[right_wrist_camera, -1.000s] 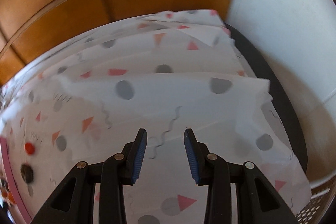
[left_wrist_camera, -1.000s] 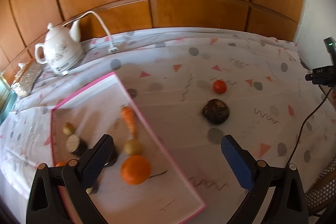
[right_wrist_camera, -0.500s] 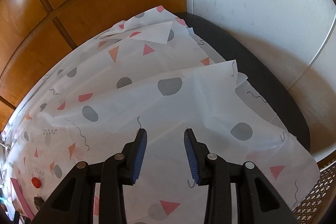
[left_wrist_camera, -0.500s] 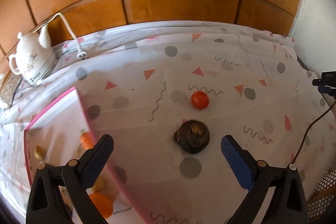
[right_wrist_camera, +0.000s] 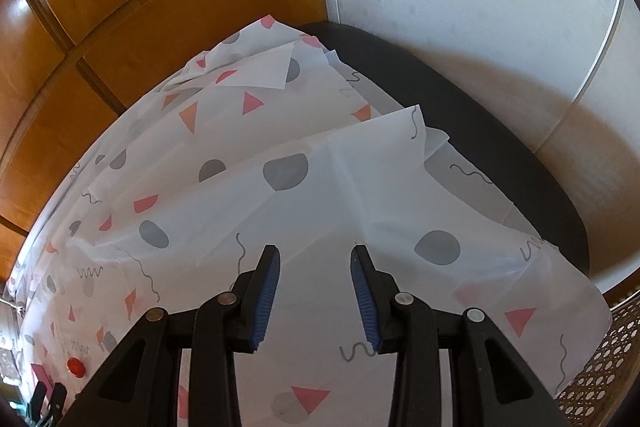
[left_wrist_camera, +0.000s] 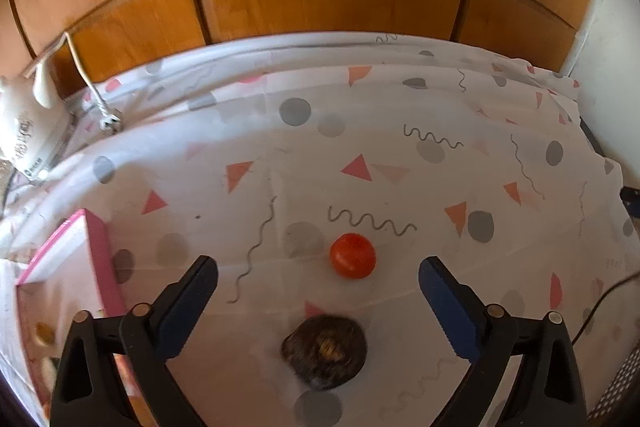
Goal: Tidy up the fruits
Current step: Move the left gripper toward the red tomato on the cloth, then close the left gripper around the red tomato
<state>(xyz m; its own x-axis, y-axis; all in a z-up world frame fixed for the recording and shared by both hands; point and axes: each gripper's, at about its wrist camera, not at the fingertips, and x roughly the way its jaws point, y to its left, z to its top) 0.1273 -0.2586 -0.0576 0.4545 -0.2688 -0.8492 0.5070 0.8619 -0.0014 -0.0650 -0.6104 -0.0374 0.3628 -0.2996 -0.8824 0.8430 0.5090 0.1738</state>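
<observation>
Left wrist view: the pink-rimmed tray is cut off at the left edge, its contents blurred and partly hidden behind the left gripper. The kettle is also cropped. The left fingers stand wide and are closing, nothing pressed between them. A dark, blurred fruit lies on the worktop cloth between the fingers; the tomato sits just beyond it.

Right wrist view: the right gripper has its fingers narrow and empty over bare cloth. The tomato shows tiny at far lower left, well apart.
</observation>
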